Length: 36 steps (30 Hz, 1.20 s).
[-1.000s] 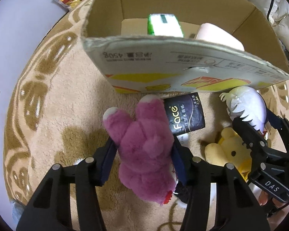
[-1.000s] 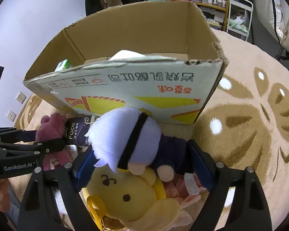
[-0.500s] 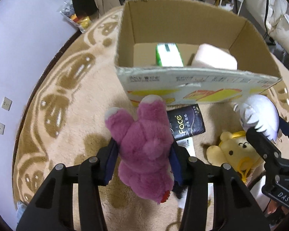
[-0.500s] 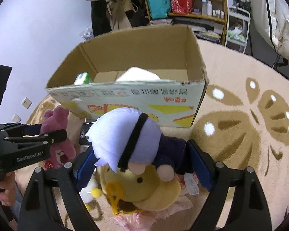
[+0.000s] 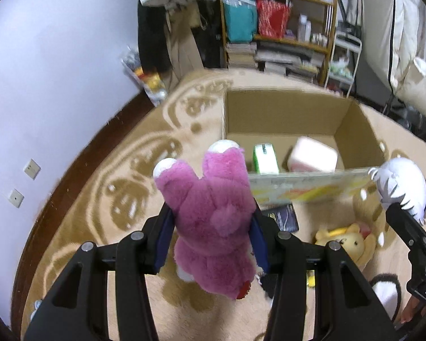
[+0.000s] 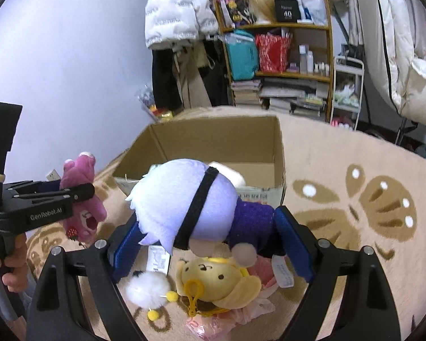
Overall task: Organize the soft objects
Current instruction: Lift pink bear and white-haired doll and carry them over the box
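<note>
Both hand-held grippers have risen since earlier. Left hand-held gripper [image 5: 211, 228] pinches the pink plush bear [image 5: 213, 221]; right hand-held gripper [image 6: 210, 234] pinches the white-haired doll [image 6: 184, 204], both short of the cardboard box [image 6: 221, 139], its floor partly hidden.

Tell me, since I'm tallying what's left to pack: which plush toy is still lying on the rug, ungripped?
The yellow bear plush. The pink bear plush sits in the left gripper; the white-haired doll in the right gripper.

Pink plush bear [image 5: 213, 221] and white-haired doll [image 6: 190, 207], both aloft near open cardboard box [image 5: 281, 119]
</note>
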Each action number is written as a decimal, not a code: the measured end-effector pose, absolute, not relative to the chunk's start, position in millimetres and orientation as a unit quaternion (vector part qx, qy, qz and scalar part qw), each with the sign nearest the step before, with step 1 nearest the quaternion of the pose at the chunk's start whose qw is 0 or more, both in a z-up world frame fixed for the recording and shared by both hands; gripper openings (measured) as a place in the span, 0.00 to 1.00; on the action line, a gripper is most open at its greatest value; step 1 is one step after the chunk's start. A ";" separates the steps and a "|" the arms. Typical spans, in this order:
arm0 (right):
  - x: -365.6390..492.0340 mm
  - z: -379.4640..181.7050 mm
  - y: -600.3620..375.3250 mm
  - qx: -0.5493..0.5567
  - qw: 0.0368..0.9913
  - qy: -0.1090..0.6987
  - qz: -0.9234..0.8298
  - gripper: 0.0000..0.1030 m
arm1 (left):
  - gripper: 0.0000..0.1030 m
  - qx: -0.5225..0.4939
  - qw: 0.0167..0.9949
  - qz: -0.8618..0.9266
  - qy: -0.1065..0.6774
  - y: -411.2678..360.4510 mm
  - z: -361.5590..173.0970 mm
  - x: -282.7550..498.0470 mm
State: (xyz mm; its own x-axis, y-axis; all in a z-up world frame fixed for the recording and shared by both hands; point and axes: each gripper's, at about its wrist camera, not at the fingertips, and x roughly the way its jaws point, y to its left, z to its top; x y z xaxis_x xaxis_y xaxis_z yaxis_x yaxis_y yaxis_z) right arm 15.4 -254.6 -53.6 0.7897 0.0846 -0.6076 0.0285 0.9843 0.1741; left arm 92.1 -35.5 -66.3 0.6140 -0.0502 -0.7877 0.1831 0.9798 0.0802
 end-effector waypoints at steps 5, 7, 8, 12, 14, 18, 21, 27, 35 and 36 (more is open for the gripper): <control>9.2 -39.5 -257.0 0.084 0.950 0.300 0.016 0.89 | 0.46 0.075 0.915 -0.063 0.392 -29.0 -41.3 86.6; 8.2 -34.4 -258.9 0.084 0.953 0.290 0.016 0.89 | 0.46 0.078 0.921 -0.062 0.376 -27.9 -31.9 84.9; 8.5 -32.7 -260.7 0.084 0.954 0.286 0.016 0.89 | 0.46 0.078 0.924 -0.062 0.369 -27.5 -26.9 84.6; 10.3 -24.8 -263.3 0.088 0.959 0.270 0.016 0.89 | 0.46 0.079 0.935 -0.063 0.341 -27.9 -11.3 86.6; 13.1 -21.8 -264.9 0.088 0.961 0.263 0.015 0.89 | 0.46 0.079 0.939 -0.066 0.329 -30.0 -3.5 88.1; 22.7 -18.2 -269.4 0.086 0.963 0.256 0.013 0.89 | 0.46 0.077 0.945 -0.072 0.310 -33.9 7.4 95.4; 29.0 -18.0 -270.9 0.085 0.963 0.254 0.012 0.89 | 0.46 0.076 0.947 -0.077 0.302 -37.5 9.8 104.2; 44.5 -16.1 -274.3 0.084 0.964 0.252 0.014 0.89 | 0.46 0.088 0.945 -0.087 0.302 -50.4 6.8 123.3; 71.0 -18.8 -283.3 0.079 0.964 0.255 0.016 0.89 | 0.47 0.104 0.948 -0.082 0.289 -67.0 1.9 141.4; 75.9 -20.3 -284.5 0.080 0.963 0.258 0.018 0.89 | 0.47 0.106 0.947 -0.082 0.291 -69.1 0.0 143.8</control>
